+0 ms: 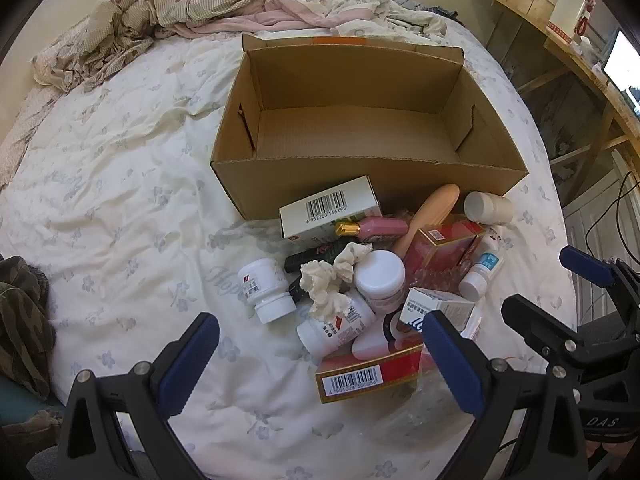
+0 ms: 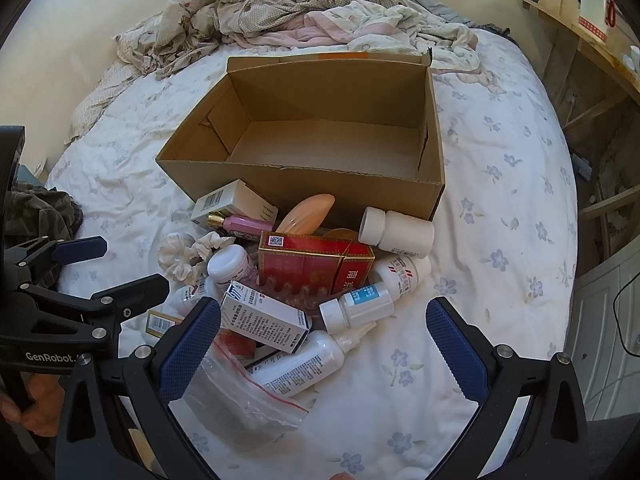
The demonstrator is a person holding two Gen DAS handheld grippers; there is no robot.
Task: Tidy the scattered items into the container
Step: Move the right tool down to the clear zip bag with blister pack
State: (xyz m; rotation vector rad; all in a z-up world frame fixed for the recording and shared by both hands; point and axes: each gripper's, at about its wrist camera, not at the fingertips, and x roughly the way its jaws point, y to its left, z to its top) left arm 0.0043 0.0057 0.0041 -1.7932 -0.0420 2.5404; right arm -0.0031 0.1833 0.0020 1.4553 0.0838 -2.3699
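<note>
Left claw [image 1: 320, 354] and right claw [image 2: 324, 344] both gape fully wide at lower frame, holding nothing, above the scattered items [image 2: 316, 276] heaped on the bed [image 1: 120, 200] against the empty cardboard box [image 1: 352, 116] at centre.

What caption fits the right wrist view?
Open right gripper above scattered bottles and cartons beside an empty cardboard box.

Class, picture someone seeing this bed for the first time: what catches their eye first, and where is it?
The open cardboard box stands out first, sitting empty in the middle of the bed. Right in front of it lies a jumbled heap of bottles and packets, the red carton brightest among them. Nearest the camera, the wide-open left claw and right claw hover over that heap.
</note>
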